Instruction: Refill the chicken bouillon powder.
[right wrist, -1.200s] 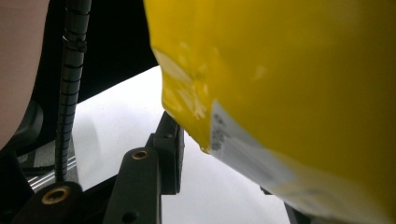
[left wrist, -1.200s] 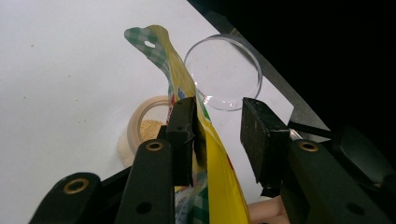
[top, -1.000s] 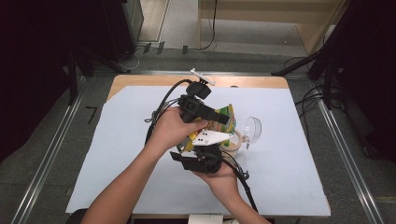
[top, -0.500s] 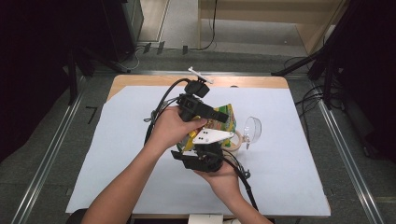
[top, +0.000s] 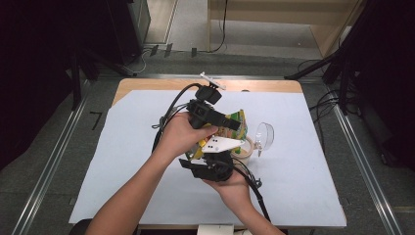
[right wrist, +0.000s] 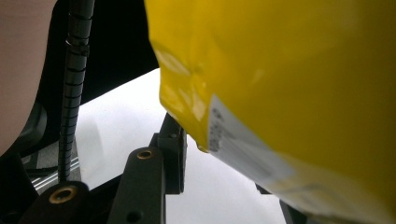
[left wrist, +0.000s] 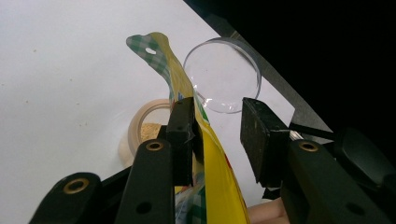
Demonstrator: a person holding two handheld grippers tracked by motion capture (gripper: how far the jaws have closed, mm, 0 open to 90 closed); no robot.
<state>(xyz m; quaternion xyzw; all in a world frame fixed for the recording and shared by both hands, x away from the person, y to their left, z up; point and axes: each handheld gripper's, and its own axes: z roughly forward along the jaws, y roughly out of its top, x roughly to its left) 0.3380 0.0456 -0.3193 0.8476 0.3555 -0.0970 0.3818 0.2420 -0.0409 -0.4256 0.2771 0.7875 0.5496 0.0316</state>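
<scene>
White paper covers the table [top: 122, 161] you work at, with dark floor and cables beyond it. Your left gripper [left wrist: 217, 133] stands with its jaws apart: the yellow snack pouch [left wrist: 212, 154] leans against one pad, and the other pad is clear of it, so that side only props the bag. The pouch's checked top edge curls out above an open tub of tan crumbs [left wrist: 147, 133], with the clear round lid [left wrist: 223, 74] lying just beyond on the paper. If the pouch sags or twists off that one pad, its mouth may swing past the tub's rim and spill onto the paper.

Your right gripper [top: 210, 166] sits under the pouch's lower end; whether its pads press on the foil, I cannot tell. If that end is loose, tipping further could let the whole pouch slide down and knock the tub.
</scene>
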